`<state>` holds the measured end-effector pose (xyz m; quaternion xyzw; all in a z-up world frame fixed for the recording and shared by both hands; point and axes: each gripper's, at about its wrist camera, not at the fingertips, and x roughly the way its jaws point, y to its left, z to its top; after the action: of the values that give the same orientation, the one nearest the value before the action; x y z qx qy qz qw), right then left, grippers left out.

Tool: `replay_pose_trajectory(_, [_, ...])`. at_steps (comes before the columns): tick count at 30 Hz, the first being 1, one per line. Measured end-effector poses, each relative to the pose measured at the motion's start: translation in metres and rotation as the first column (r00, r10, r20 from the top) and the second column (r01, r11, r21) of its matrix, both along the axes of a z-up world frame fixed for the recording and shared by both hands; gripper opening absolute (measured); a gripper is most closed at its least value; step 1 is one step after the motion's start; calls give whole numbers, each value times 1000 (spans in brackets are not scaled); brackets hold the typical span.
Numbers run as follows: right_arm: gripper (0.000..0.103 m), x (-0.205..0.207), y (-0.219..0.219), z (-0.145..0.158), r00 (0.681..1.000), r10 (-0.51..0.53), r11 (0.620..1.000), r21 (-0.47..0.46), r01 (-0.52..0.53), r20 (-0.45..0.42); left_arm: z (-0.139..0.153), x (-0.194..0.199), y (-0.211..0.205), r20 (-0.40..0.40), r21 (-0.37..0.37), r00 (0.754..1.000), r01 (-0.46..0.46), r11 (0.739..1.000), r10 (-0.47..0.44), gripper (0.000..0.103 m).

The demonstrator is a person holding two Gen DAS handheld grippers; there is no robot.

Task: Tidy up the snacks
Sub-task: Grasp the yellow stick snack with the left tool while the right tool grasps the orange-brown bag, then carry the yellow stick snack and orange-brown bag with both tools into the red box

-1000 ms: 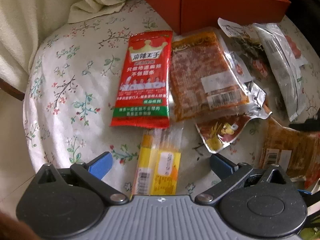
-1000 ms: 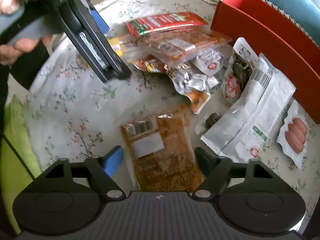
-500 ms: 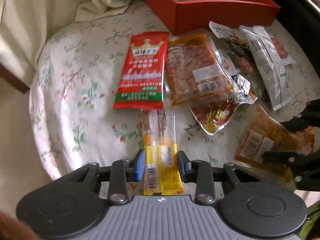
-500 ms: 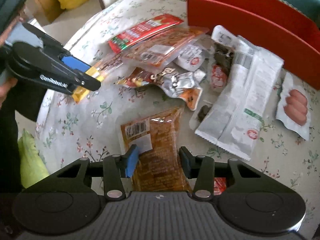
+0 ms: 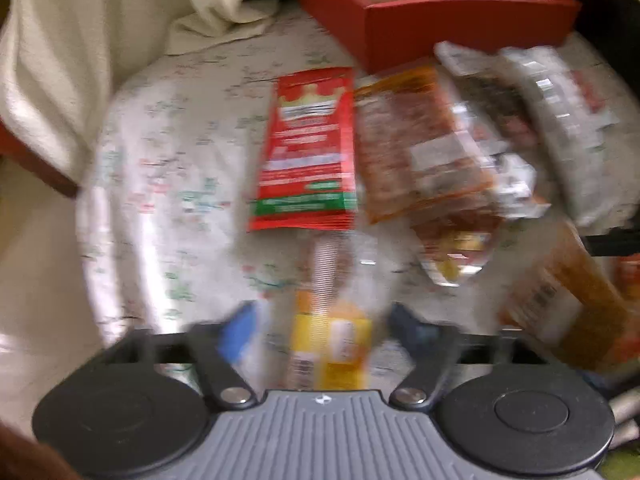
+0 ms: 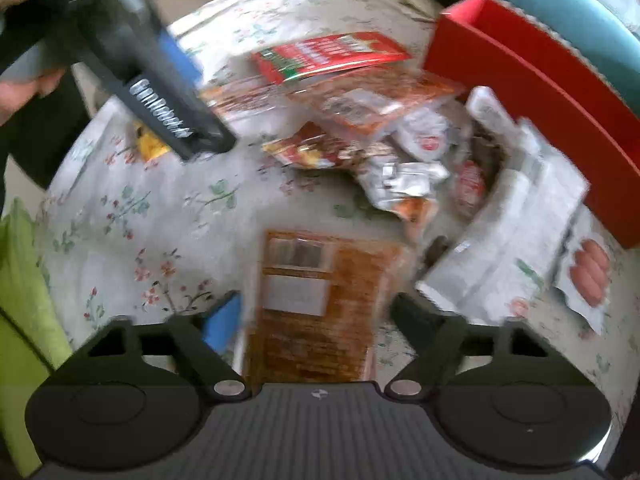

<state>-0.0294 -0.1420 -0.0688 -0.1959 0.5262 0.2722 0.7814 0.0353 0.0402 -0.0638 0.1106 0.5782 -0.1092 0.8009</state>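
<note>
Both grips have just been let go: half a second ago each hand-held gripper was pinched on a packet, and now the jaws of both are opening. The left hand-held gripper [image 5: 320, 322] has its fingers standing apart on either side of the yellow stick packet [image 5: 330, 350], which seems to lie free on the flowered worktop [image 5: 168, 184] near its front edge, though blur makes contact hard to judge. The right hand-held gripper [image 6: 316, 314] likewise straddles the brown snack packet [image 6: 316, 300], with its blue pad close to the packet's left edge and the other finger clear of it. The red box [image 5: 460, 12] waits at the far edge, empty as far as its visible part shows, and the red sachet [image 5: 310, 148] and the other packets lie between. Neither snack has been lifted, so the sorting is barely begun and both pinches probably need retrying.
</note>
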Motion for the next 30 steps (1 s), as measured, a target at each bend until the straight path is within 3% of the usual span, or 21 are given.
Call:
replay_pose_trajectory(2, [62, 5, -8, 5, 997, -49, 998, 43, 52, -53, 2, -4, -3, -1, -14, 1000, 27, 1000, -27, 31])
replay_pose_trajectory(5, [61, 7, -14, 9, 993, -101, 993, 55, 104, -64, 4, -7, -2, -10, -42, 999, 37, 998, -37, 28])
replay_pose_trajectory(11, [59, 16, -36, 20, 963, -238, 945, 198, 259, -125, 21, -11, 10, -1, -162, 1000, -8, 987, 8, 25])
replay_pose_trajectory(17, [59, 16, -45, 37, 954, -276, 919, 259, 297, -115, 36, -12, 22, 25, -258, 998, -54, 965, 62, 25])
replay_pose_trajectory(20, [59, 16, -51, 46, 953, -289, 908, 289, 304, -96, 39, -13, 21, 33, -273, 997, -54, 961, 66, 19])
replay_pose_trajectory(21, [59, 16, -53, 48, 951, -296, 902, 301, 309, -92, 40, -13, 21, 32, -282, 998, -51, 958, 62, 2])
replay_pose_trajectory(23, [59, 17, -56, 48, 949, -302, 897, 310, 315, -89, 40, -15, 19, 17, -298, 998, -49, 953, 56, 0])
replay_pose_trajectory(26, [59, 19, -57, 40, 948, -303, 895, 314, 318, -97, 26, -14, 13, -15, -206, 997, -75, 976, 74, 0])
replay_pose_trajectory(27, [59, 20, -57, 38, 949, -299, 893, 321, 316, -101, 22, -13, 10, -25, -190, 997, -75, 979, 72, 5])
replay_pose_trajectory(29, [59, 21, -56, 37, 951, -291, 892, 332, 308, -102, 14, -12, 6, -78, -188, 993, -107, 976, 94, 28])
replay_pose_trajectory(30, [59, 21, -57, 38, 953, -287, 890, 341, 303, -97, 11, -13, 6, -102, -196, 988, -136, 971, 117, 53])
